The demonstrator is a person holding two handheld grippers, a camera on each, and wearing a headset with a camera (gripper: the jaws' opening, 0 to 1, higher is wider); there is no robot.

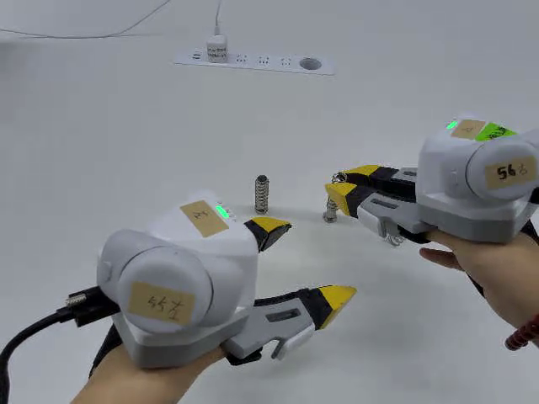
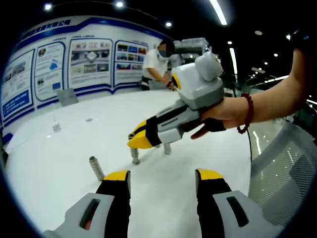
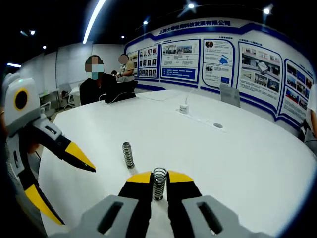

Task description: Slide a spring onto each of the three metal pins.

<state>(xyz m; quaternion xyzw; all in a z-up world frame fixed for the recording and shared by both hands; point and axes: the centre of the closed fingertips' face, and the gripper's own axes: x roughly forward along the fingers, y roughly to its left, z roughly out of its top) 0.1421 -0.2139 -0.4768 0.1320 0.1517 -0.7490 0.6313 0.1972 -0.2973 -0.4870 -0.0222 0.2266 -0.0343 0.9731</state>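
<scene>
The table (image 1: pixel 126 126) is white, smooth and flat. There is lots of bare room on it all around the work. Its far edge curves round in the right gripper view. A long white power strip (image 1: pixel 253 61) lies far back, well apart from the springs.

The right gripper (image 1: pixel 351 185) has its yellow tips pulled in narrow, and they pinch a spring (image 3: pixel 159 183) from both sides. The spring is thin grey metal wire, curled in rings. It stands straight up, and its bottom end reaches down to the table.

A second spring (image 1: pixel 262 194) stands up near it, to the left, touching nothing else. I cannot tell if there is a pin inside it.

In the left gripper view, a short grey pin (image 2: pixel 167 148) stands just behind the right gripper.

The left gripper (image 1: pixel 303 261) has its tips spread wide with nothing between them. It is nearer the person, apart from both springs.
</scene>
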